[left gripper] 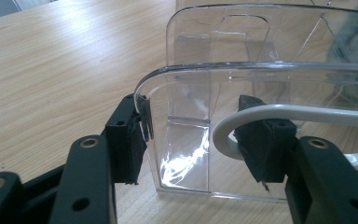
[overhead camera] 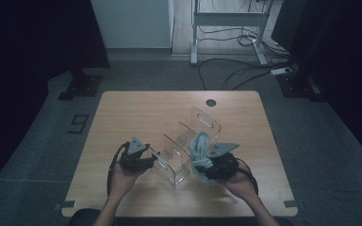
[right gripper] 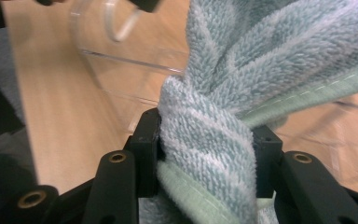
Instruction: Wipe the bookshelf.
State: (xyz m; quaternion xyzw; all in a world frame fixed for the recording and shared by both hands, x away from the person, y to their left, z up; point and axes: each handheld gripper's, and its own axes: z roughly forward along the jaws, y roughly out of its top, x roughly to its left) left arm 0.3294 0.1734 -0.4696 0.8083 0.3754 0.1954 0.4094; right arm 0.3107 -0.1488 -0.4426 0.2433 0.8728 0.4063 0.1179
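Person's at a wooden table (overhead camera: 136, 108) w/ a gripper in each hand, forearms coming in from bottom edge of the high view. Left gripper (overhead camera: 147, 161) is sitting lower-left of centre there, right up against the near end of a clear plastic organizer (overhead camera: 181, 146), which is running diagonally from lower centre toward upper right of the table, dividers inside, handle slot in its far end wall. In the left gripper view, the left gripper (left gripper: 193, 135) is straddling the organizer's (left gripper: 242, 84) curved end wall: one pad is touching the outside of the rim at centre-left, other pad is sitting inside the bin at centre-right, behind the wall. Jaws are partly apart; can't tell if they're really pinching the wall or just resting on it. A white cable (left gripper: 298, 114) is looping across the right half of that frame, in front of the inner pad. Right gripper (overhead camera: 206, 168) is lower-right of centre in the high view, just beside the organizer's long side, clenching a light blue-green towel (overhead camera: 200, 149) that's bunching up over the bin's edge. In the right gripper view, the right gripper (right gripper: 205, 149) is squeezing a thick twisted fold of towel (right gripper: 242, 70) btwn both pads, hem w/ stitching showing at right; organizer's (right gripper: 121, 65) clear wall is in the upper left behind it.
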